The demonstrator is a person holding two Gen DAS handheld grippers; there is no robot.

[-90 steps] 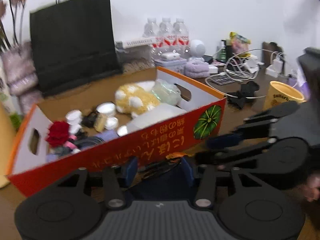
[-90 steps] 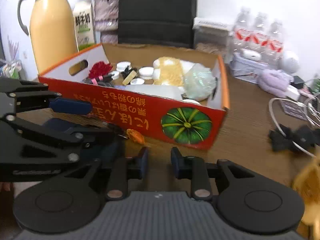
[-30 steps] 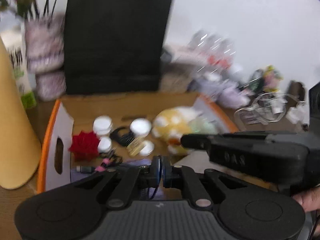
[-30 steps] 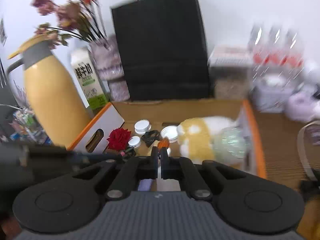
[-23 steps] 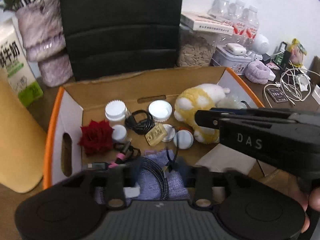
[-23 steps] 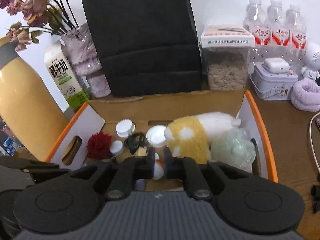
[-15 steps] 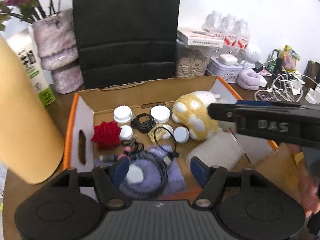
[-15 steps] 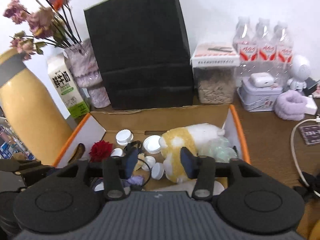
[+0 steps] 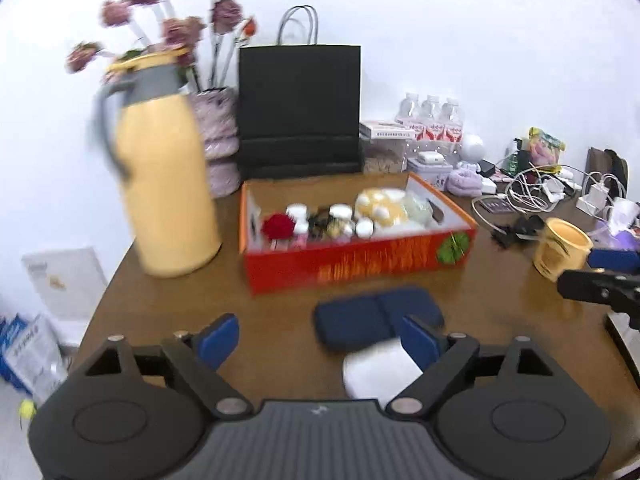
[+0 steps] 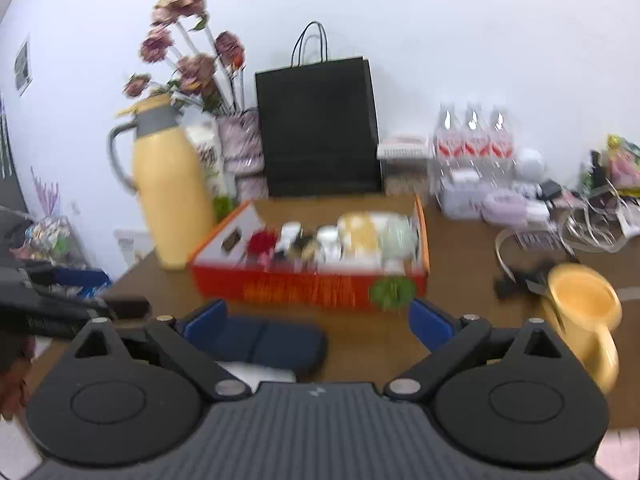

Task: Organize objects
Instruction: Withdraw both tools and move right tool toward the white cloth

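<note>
Both grippers' jaws are opening, nothing held: left gripper [image 9: 320, 336], right gripper [image 10: 318, 320]. A blue pouch [image 9: 376, 316] lies nearest; beyond, the filled box [image 9: 356, 264]. A mug [image 10: 584, 312] beside the right jaw risks being knocked.

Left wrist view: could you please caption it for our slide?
Left gripper, jaws opening and empty, above a dark blue pouch before the filled red cardboard box on the brown wooden table.

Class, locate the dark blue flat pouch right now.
In the left wrist view, the dark blue flat pouch lies on the brown wooden table, just in front of the orange cardboard box.
</note>
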